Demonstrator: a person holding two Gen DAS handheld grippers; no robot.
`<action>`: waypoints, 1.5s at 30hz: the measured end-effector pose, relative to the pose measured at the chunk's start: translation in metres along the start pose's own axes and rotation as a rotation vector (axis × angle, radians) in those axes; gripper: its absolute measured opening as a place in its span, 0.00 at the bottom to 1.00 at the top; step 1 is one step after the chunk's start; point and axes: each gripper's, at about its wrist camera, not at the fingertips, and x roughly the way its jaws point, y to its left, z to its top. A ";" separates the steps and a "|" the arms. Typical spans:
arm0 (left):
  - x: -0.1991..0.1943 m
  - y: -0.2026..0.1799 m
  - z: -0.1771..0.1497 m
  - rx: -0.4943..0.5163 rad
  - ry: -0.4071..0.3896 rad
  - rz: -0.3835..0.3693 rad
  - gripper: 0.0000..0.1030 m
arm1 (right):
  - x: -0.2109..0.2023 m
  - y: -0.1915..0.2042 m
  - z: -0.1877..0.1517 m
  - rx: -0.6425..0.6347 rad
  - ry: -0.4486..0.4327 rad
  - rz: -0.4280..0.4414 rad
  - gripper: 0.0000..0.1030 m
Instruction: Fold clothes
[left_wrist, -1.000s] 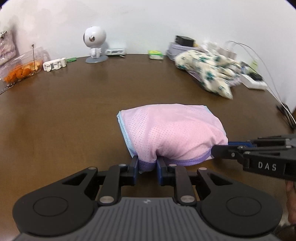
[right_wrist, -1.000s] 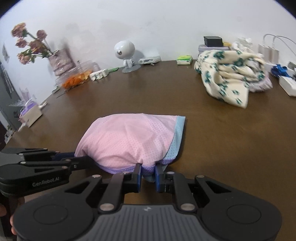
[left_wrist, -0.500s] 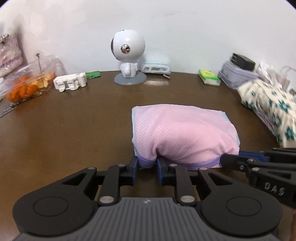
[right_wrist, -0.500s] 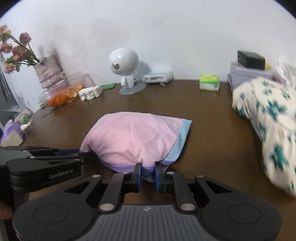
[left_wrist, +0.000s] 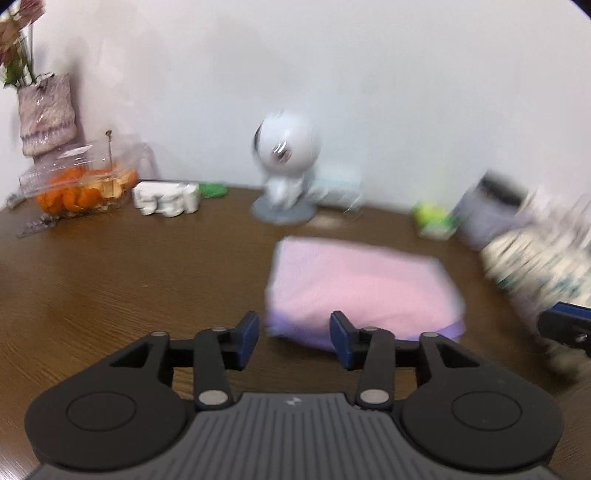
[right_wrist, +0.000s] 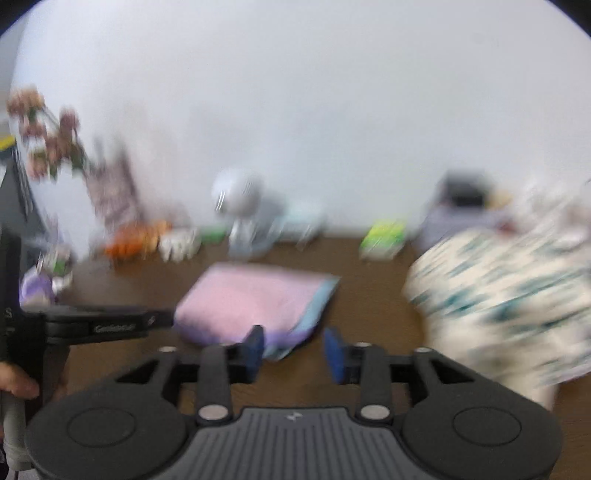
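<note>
Two garments share the brown table (left_wrist: 110, 295), and we judge only one of them done. Biggest is the cream floral heap (right_wrist: 509, 295) at the right edge — loose and rumpled, so it looks to us like the piece left to fold. Next comes the pink garment (left_wrist: 362, 288), lying as a neat folded packet near the middle of the table, in front of the small white round-headed figure (left_wrist: 284, 162). Smallest are our two tools. Our left gripper (left_wrist: 293, 338) has just been opening; its jaws stand apart and bare, the packet's near edge just beyond the tips. Our right gripper (right_wrist: 293, 349) has likewise just been opening and holds nothing — the packet's corner shows just past its left pad, apparently untouched.
</note>
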 end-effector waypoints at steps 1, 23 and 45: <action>-0.006 -0.011 0.002 -0.012 -0.001 -0.058 0.48 | -0.018 -0.015 0.007 0.014 -0.028 -0.069 0.42; -0.108 -0.119 -0.033 0.011 -0.079 -0.224 0.73 | -0.195 0.003 0.074 -0.190 -0.311 0.026 0.00; -0.183 -0.071 -0.118 0.040 -0.027 -0.110 0.85 | -0.090 -0.038 -0.082 -0.202 0.228 -0.239 0.28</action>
